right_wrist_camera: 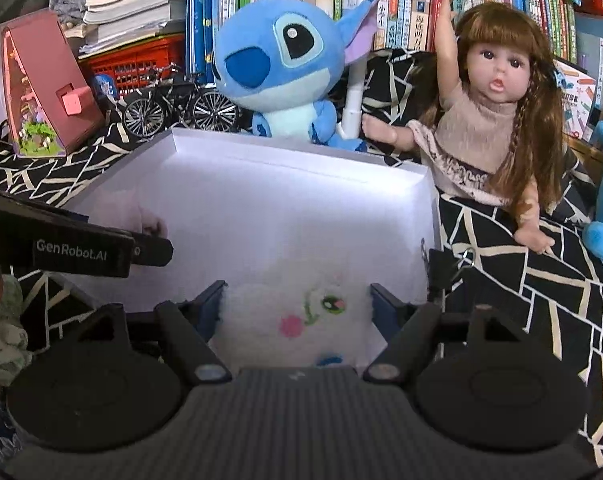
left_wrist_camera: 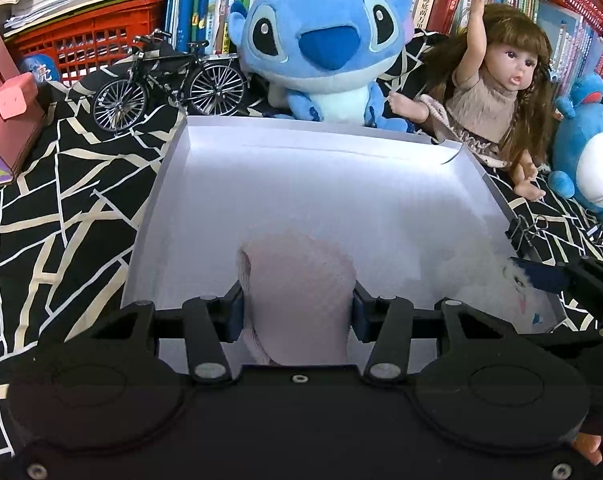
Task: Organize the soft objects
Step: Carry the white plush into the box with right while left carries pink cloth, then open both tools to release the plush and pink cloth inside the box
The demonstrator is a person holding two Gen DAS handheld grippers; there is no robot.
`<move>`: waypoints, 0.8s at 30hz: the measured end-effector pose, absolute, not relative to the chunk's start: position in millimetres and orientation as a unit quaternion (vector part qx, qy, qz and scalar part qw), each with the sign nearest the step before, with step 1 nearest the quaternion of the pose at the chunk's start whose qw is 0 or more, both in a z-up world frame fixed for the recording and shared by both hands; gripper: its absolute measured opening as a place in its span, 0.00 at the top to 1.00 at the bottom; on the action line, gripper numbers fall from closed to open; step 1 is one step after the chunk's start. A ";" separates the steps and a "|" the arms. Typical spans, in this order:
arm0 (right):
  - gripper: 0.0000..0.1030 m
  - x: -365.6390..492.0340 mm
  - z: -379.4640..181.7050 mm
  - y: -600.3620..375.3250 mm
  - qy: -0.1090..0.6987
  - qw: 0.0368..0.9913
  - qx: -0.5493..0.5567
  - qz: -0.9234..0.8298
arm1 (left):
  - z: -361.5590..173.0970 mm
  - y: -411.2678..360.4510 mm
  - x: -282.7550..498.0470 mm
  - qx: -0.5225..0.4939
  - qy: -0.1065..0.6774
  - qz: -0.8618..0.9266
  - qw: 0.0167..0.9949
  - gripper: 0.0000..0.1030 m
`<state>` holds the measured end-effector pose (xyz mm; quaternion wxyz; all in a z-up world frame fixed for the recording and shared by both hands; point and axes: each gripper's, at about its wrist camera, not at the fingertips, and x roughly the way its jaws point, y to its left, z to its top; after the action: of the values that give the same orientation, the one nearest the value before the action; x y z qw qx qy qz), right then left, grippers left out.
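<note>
Left wrist view: the left hand-held gripper (left_wrist_camera: 297, 306) pinches a pale pink soft item (left_wrist_camera: 299, 280) between its blue pads, held low over the near-left part of the white box (left_wrist_camera: 173, 184).
Pink item's lie: straight ahead of that gripper, long axis running away from the camera toward the box's far wall; whether it touches the floor of the box I cannot tell.
Box: shallow, open-topped, on a black cloth with pale lines (left_wrist_camera: 57, 184); most of its far half is bare.
Right hand-held gripper (right_wrist_camera: 297, 304): closed on a fluffy white item (right_wrist_camera: 297, 312) with pink and green stitching, at the near-right part of the box.
Nearness: each gripper sits over its own half of the box, so neither needs to cross the other; the two lie close side by side.
Right edge: a binder clip (right_wrist_camera: 441, 268) stands on the rim just beside the right gripper, a likely snag.
Beyond the far wall: model bicycle (left_wrist_camera: 169, 80), blue plush (left_wrist_camera: 321, 40), doll (left_wrist_camera: 497, 92), crowding the rim.
Judgement: open room lies forward, inside the box; the likely next move is to lower and release.
</note>
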<state>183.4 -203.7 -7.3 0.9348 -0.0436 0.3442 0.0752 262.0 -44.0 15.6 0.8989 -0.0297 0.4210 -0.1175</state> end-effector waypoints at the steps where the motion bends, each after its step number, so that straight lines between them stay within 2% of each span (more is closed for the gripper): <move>1: 0.22 183.5 -8.4 -203.7 0.346 0.934 -0.044 0.075 | 15.1 -44.3 262.2 -0.029 0.423 -0.116 0.898 0.54; 17: 0.16 185.8 -11.6 -205.2 0.354 0.931 -0.042 0.074 | 11.6 -50.0 265.7 -0.012 0.433 -0.103 0.895 0.48; 21: 0.12 185.8 -11.1 -204.2 0.354 0.931 -0.042 0.075 | 13.0 -48.6 265.4 -0.017 0.436 -0.105 0.894 0.40; 24: 0.03 184.3 -8.1 -203.4 0.348 0.933 -0.045 0.078 | 17.0 -44.2 263.7 -0.030 0.432 -0.110 0.895 0.30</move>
<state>184.3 -203.4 -8.1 0.9332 -0.0451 0.3478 0.0781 263.7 -44.2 17.0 0.8946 -0.0297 0.4320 -0.1098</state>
